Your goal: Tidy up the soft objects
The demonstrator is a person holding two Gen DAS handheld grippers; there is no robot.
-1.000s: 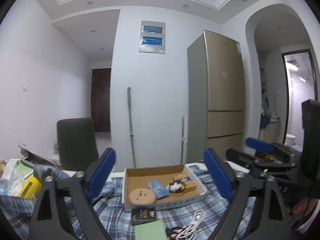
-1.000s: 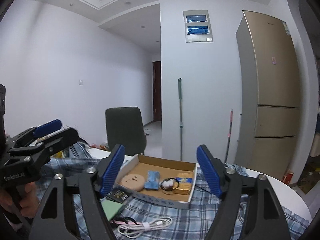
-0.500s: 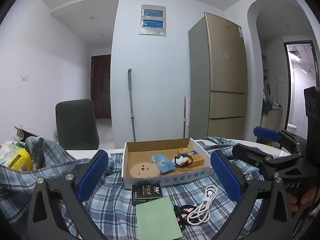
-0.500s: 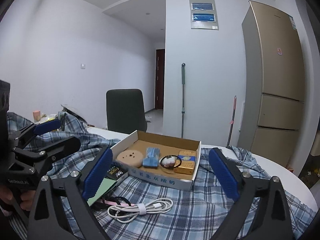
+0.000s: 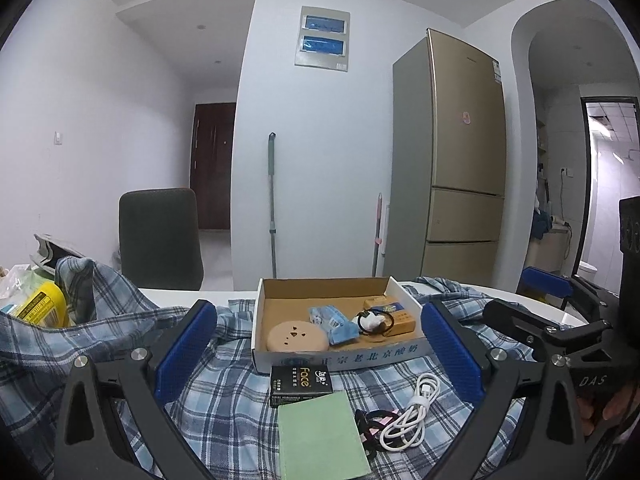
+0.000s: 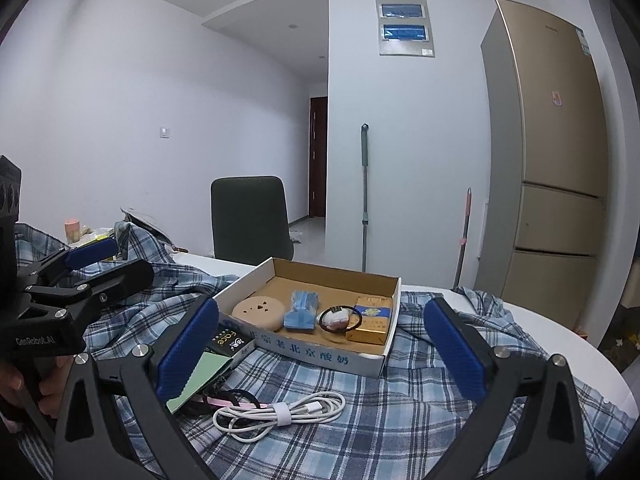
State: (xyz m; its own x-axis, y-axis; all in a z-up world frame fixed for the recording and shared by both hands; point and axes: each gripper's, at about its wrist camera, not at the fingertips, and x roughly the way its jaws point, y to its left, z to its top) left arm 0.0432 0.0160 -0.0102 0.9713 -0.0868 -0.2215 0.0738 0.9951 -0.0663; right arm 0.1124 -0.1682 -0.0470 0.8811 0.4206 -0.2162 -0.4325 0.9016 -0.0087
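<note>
Plaid shirt [image 5: 224,392] spread across the lower frame, cardboard box [image 5: 336,354] resting on it.
Left gripper [image 5: 316,354] and right gripper [image 6: 320,350] both gape wide, holding nothing, low in frame.

Blue and white plaid shirt [image 5: 224,396] is spread over the white table [image 6: 560,332]. The cardboard box [image 6: 372,356] is brown inside, white outside with blue lettering. There's a tan round disc [image 5: 297,335], a light blue packet [image 5: 334,320], a gold and blue pack [image 6: 370,320], a green pad [image 5: 320,436], a white cable [image 6: 280,410], and a gold fridge [image 5: 464,160]. Gripper pads [image 5: 186,350] are blue.
</note>
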